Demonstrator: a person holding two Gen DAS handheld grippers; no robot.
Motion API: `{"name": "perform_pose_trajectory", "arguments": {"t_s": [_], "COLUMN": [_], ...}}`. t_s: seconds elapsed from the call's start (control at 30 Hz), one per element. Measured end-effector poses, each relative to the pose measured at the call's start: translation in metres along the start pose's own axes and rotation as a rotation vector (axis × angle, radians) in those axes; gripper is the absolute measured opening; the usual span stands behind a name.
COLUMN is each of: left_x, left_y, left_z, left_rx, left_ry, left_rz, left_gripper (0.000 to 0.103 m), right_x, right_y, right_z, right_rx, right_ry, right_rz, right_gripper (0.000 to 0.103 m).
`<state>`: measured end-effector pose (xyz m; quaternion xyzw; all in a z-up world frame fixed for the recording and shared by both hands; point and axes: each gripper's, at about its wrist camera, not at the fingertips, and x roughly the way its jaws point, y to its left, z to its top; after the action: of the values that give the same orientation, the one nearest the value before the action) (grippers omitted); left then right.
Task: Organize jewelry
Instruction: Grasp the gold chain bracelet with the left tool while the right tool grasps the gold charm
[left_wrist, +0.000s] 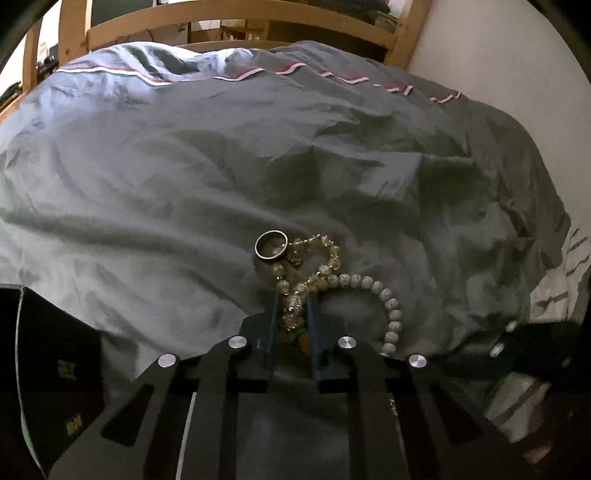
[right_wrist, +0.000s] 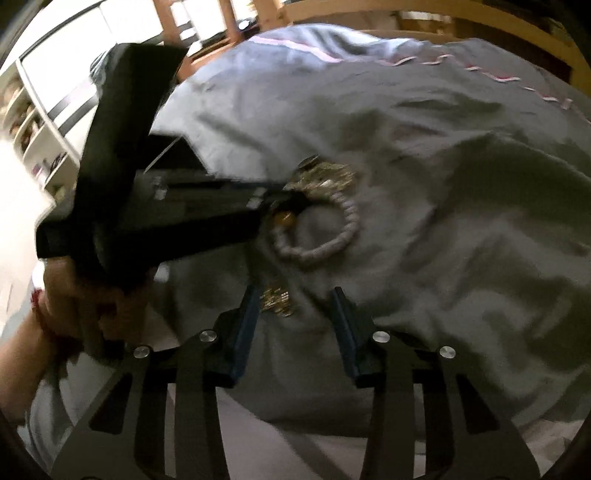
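We see left gripper (left_wrist: 291, 308) fingers pinching gold beads (left_wrist: 291, 314) on bed (left_wrist: 147, 184); right gripper (right_wrist: 295, 295) fingers half-wide, gold chain (right_wrist: 275, 301) between, untouched

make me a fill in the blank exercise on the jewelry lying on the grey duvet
1. The left gripper is shut on the bracelet of clear ____ beads.
2. The plain silver metal ____ lies at the far end of the pile.
3. The round white bead bracelet rests on the grey ____.
4. The right gripper has its jaws ____ over a gold-coloured piece.

Missing words: yellowish; ring; duvet; apart
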<state>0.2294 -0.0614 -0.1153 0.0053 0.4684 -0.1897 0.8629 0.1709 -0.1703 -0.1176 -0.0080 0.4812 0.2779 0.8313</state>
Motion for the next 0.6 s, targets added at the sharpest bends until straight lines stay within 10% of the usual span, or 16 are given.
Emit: {"name": "perform_pose_trajectory", "arguments": {"t_s": [0.2, 0.6], "left_x": [-0.01, -0.043], "left_y": [0.0, 0.014], "left_z": [0.001, 0.011], "left_rx": [-0.011, -0.07], "left_ry": [-0.03, -0.13], "left_rz": [-0.005, 0.003], "left_gripper": [0.008, 0.008], "right_x": [0.003, -0.007], "right_y": [0.0, 0.0], "right_z": [-0.002, -0.002], "right_rx": [0.013, 0.049], "right_ry": [0.019, -0.032], "right_rz": [0.014, 0.077], "right_gripper": [0.009, 0.002]}}
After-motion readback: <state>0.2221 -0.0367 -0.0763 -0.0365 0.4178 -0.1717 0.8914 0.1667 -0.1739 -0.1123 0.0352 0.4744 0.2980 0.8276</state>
